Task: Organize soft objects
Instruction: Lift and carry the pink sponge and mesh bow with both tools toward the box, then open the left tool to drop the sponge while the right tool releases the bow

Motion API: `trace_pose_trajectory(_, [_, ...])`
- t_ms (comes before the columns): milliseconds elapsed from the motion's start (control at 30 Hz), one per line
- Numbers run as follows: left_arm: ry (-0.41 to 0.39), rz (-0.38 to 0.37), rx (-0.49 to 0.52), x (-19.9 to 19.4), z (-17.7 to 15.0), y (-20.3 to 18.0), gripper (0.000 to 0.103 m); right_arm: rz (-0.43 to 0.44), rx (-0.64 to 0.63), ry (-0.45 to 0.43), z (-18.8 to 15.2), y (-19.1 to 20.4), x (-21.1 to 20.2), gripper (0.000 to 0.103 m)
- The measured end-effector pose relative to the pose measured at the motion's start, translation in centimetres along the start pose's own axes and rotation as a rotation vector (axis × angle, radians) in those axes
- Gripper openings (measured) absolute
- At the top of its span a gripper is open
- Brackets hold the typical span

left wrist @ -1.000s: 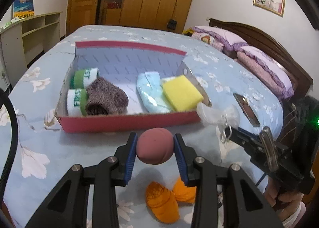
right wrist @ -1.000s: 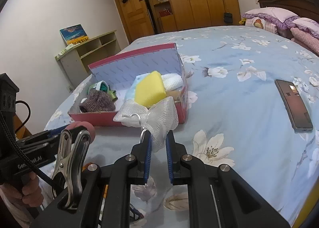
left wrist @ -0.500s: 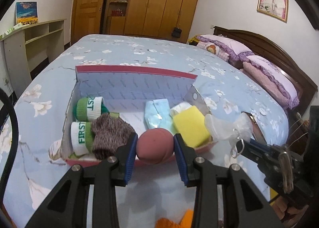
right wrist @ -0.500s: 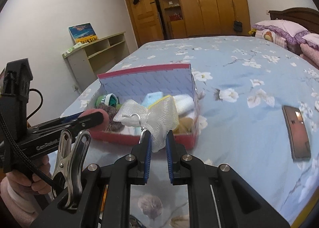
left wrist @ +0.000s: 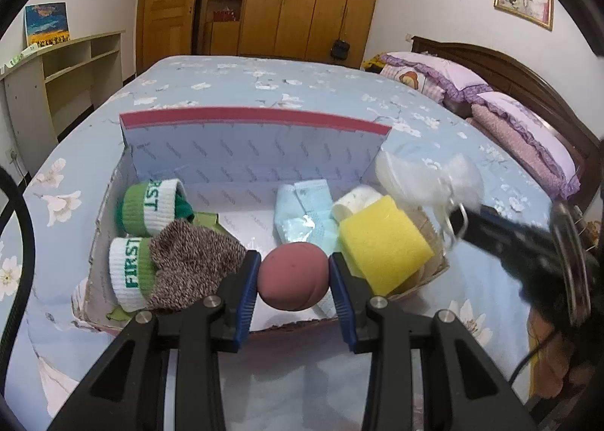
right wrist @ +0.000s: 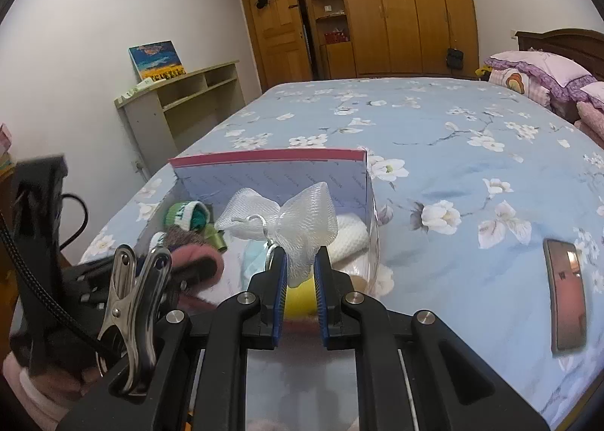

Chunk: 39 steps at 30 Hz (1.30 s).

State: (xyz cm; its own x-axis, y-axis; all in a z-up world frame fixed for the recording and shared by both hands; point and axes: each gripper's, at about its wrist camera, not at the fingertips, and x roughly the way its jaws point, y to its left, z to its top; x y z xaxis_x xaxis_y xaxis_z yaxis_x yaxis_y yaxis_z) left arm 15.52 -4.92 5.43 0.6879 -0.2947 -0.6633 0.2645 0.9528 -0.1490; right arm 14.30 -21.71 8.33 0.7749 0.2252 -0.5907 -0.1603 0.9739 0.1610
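Just changed: a second ago both hand-held grippers were short of the box (left wrist: 256, 121) with their loads over the bedspread; now both have come forward and hang over its open top.
Left hand-held gripper (left wrist: 293, 276): jaws partly closed, pads pressing either side of the reddish-brown ball (left wrist: 293, 276), which sits above the bare middle of the box floor, between the socks and the sponge.
Right hand-held gripper (right wrist: 301, 272): jaws nearly together, pinching the tail of the white mesh bow (right wrist: 287, 219), held above the right end of the box, over the sponge.
Meaning for the task: I'd judge the carrying is done for these two; what's left is to lower and let go.
Count, in the box: two green-and-white rolled socks (left wrist: 151, 204), one brown knitted sock (left wrist: 192, 265), one pale blue folded cloth (left wrist: 305, 212), one white roll (left wrist: 355, 200), one yellow sponge (left wrist: 381, 246).
Count, held: one ball, one bow.
Count, on the bed (right wrist: 434, 121): one box, one phone (right wrist: 566, 295) well apart to the right.
Orange items: in view near the box a second ago, now out of frame, so likely still to collect.
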Motion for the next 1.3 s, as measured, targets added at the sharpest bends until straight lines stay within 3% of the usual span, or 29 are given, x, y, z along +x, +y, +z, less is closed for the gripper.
trace_pose_trajectory(300, [0.059, 0.004, -0.013, 2.2, -1.0, 0.4, 0.039, 0.006, 0.013, 0.012, 1.8, -0.6, 3.5, 0.015])
trace_pose_trajectory(567, [0.048, 0.023, 0.014, 2.3, -1.5, 0.0, 0.04, -0.007, 0.045, 0.05, 2.2, -1.4, 7.3, 0.015])
trace_pose_trajectory(933, [0.049, 0.031, 0.022, 2.5, -1.7, -0.6, 0.04, -0.023, 0.078, 0.074, 1.5, -2.7, 9.1, 0.016])
trace_pose_trajectory(1200, [0.048, 0.043, 0.011, 2.3, -1.3, -0.6, 0.043, -0.002, 0.107, 0.037, 1.7, -3.1, 8.2, 0.032])
trace_pose_trajectory(1300, [0.042, 0.04, 0.006, 2.0, -1.1, -0.5, 0.053, 0.004, 0.102, 0.02, 1.8, -2.9, 7.7, 0.038])
